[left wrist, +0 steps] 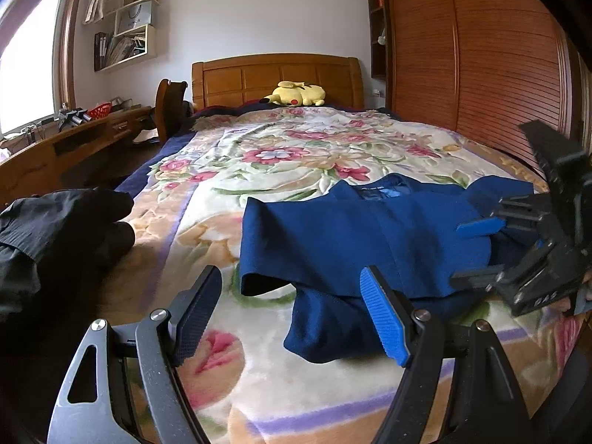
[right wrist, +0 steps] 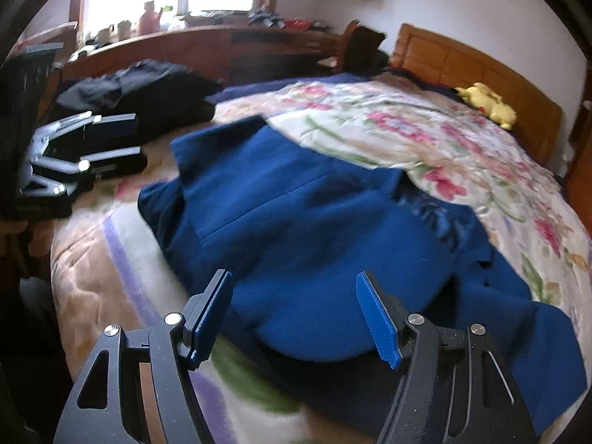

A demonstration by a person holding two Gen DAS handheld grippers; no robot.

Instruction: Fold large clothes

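A blue garment (left wrist: 355, 229) lies partly folded on the floral blanket (left wrist: 281, 148) near the foot edge of the bed, its folded edge toward the left side and a loose part trailing toward the right. The left claw (left wrist: 292, 314) hangs wide and empty just off the garment's near-left corner, while the right claw (right wrist: 294, 318) hangs equally wide and empty over its near edge. A heap of black clothes (left wrist: 55, 229) sits at the bed's left edge, and a yellow plush (left wrist: 298, 94) rests by the headboard (left wrist: 259, 74).
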